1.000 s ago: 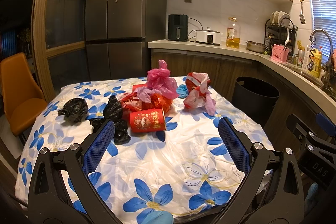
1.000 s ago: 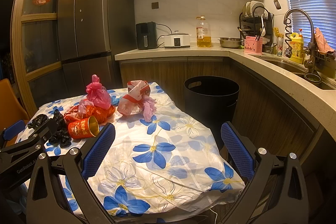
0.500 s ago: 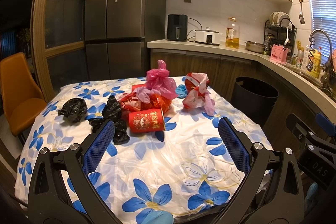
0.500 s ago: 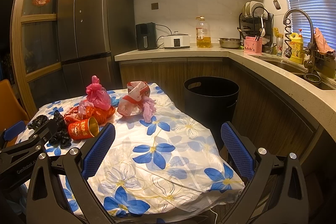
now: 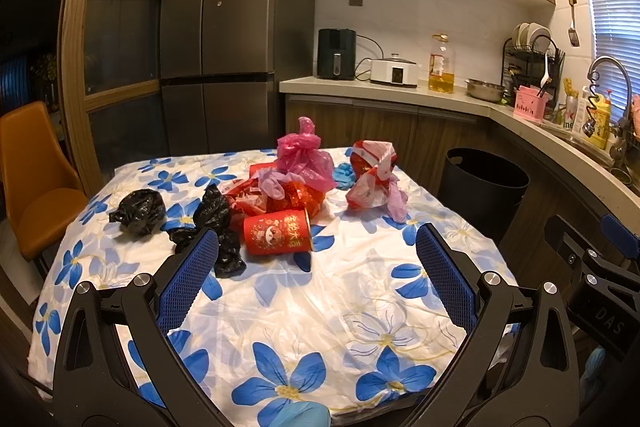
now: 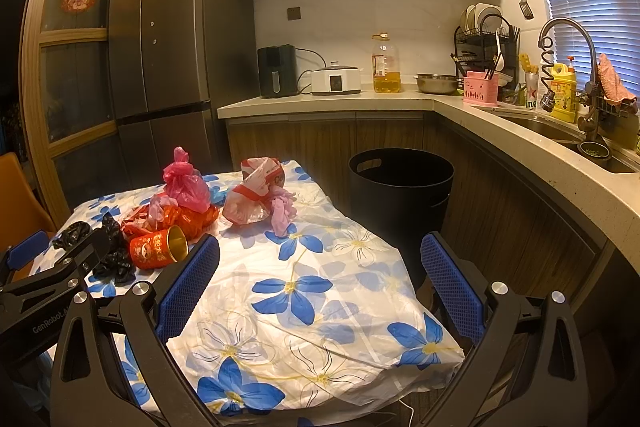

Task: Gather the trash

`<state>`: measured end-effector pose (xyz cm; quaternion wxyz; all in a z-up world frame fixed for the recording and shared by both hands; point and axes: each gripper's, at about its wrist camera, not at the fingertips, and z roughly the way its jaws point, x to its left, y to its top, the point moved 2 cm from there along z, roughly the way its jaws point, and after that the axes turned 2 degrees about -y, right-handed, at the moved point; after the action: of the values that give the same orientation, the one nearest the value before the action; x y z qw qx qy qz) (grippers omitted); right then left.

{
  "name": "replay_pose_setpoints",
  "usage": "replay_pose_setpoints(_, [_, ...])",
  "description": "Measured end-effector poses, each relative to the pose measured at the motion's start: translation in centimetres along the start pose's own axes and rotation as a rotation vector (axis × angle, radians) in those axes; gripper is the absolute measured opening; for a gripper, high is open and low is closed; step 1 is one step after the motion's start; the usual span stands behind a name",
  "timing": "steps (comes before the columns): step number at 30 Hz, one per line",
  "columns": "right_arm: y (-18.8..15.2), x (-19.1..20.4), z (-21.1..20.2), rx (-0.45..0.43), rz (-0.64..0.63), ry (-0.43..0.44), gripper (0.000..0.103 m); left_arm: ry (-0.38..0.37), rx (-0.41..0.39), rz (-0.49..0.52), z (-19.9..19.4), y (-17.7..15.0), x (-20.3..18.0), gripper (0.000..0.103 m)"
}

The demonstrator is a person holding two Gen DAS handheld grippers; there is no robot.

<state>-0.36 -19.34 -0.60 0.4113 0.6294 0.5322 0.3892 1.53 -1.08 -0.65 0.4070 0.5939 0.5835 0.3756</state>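
Trash lies in a heap on the flowered tablecloth (image 5: 304, 311): a red paper cup (image 5: 277, 231) on its side, a pink plastic bag (image 5: 304, 157) on red wrappers, a red-and-white bag (image 5: 374, 179), and black bags (image 5: 139, 205) to the left. A black trash bin (image 5: 482, 193) stands on the floor past the table's right side. My left gripper (image 5: 316, 281) hovers open over the near part of the table, short of the cup. My right gripper (image 6: 318, 289) is open above the table's near right corner, with the bin (image 6: 400, 195) ahead of it.
An orange chair (image 5: 34, 179) stands left of the table. A tall fridge (image 5: 224, 39) and a wooden counter (image 5: 400, 95) with appliances, an oil bottle and a dish rack run behind and to the right. A sink with a tap (image 6: 560, 67) sits at the far right.
Both views have barely shifted; the trash looks a touch lower in the left wrist view. Both grippers stay open and nothing has been picked up.
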Motion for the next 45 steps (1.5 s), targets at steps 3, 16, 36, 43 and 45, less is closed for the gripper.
replay_pose_setpoints(3, [-0.05,-0.01,0.02,-0.002,0.001,-0.001,0.098,-0.001,0.0,0.0,-0.03,0.09,-0.06,0.097])
replay_pose_setpoints(16, [0.18,-0.14,-0.13,-0.004,0.002,-0.003,0.098,-0.003,0.001,-0.001,0.01,0.41,0.1,0.097])
replay_pose_setpoints(36, [0.08,-0.2,-0.1,-0.004,0.003,-0.003,0.098,-0.003,0.002,-0.002,0.04,0.49,0.03,0.097])
replay_pose_setpoints(43, [0.08,-0.37,-0.01,-0.002,0.008,-0.005,0.098,-0.003,0.001,-0.001,0.03,0.48,0.0,0.097])
replay_pose_setpoints(45, [0.08,-0.39,0.0,0.0,0.007,-0.005,0.098,-0.002,0.001,-0.001,0.02,0.42,0.01,0.097])
